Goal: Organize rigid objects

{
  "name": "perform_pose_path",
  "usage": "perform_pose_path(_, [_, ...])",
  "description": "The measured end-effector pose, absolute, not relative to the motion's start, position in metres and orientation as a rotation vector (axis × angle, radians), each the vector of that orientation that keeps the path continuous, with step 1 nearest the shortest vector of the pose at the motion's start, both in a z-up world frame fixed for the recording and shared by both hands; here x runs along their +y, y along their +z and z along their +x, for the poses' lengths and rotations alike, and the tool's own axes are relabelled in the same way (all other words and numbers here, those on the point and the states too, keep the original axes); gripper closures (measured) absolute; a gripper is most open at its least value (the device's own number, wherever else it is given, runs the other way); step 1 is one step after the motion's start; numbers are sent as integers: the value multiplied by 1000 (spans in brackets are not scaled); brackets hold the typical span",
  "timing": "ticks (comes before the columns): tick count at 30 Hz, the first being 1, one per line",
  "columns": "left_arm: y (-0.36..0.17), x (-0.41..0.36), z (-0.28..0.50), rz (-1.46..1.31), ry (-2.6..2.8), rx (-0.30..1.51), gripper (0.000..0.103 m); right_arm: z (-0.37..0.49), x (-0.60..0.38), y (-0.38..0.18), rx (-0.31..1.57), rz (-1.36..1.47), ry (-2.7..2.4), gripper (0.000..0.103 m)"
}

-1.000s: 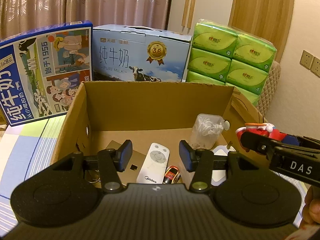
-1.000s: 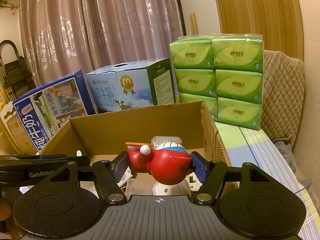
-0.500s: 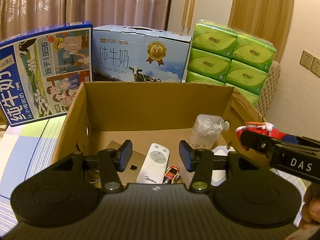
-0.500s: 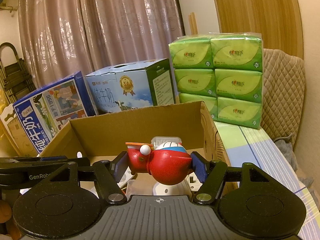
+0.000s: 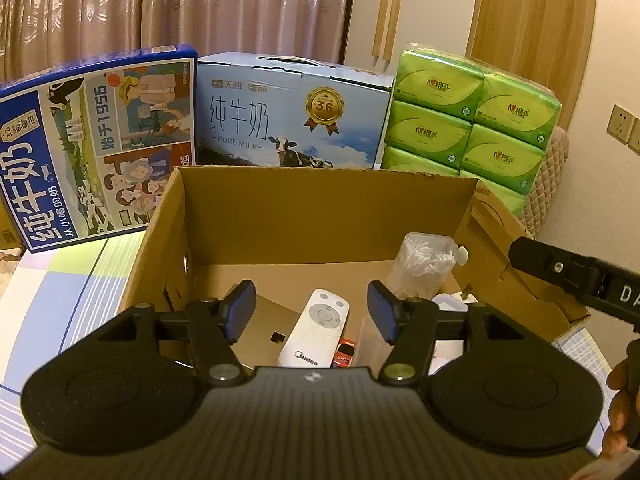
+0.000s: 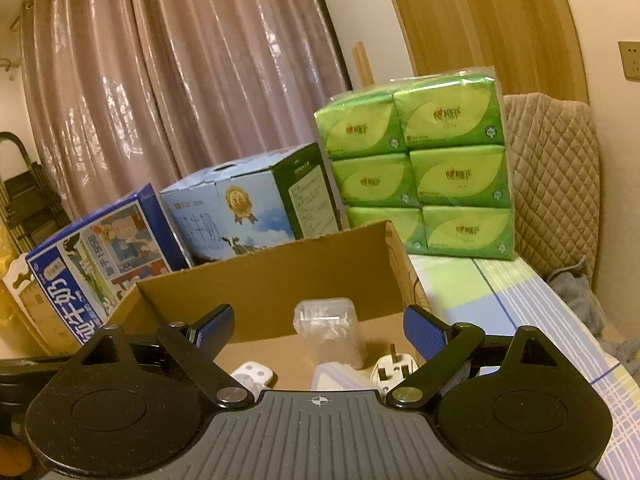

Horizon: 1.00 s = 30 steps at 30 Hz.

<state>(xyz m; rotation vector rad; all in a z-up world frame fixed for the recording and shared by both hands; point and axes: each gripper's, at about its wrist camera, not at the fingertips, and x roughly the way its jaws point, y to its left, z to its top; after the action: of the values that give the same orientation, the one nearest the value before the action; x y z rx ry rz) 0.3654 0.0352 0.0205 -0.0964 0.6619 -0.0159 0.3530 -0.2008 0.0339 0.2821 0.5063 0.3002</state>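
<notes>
A bench covered by a checked cloth in pale blue, green and white is seen. An open cardboard box is set on it. Behind the box, two milk cartons are stood side by side. A green tissue pack is stood at the far right.

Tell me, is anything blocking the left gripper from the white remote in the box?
Nothing visible is. The left gripper hangs over the open box, its fingers opening with nothing held. The remote lies bare on the box floor straight ahead. A red toy car lies close by its right edge, not over it.
</notes>
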Motion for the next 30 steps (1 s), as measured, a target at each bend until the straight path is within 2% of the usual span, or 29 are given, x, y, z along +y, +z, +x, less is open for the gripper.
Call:
perform_pose_path(3, [20,34,365,-88,-10,661,40,353,-200,34,509,275,301,14])
perform_pose_path(5, [20,34,364,-84,-7,659,31,354,-201,32,516,272,303,14])
perform_pose_path(14, [33,35,336,-63,13,647,19,341,-206,35,552,270,326,14])
perform_pose_path(23, [57,28,255,-74,19,665,12,277,-215,49,604,249,331,14])
perform_pose_path(30, [86,11,181,-132,-4,681,9,215,-222,89,628,187,352,14])
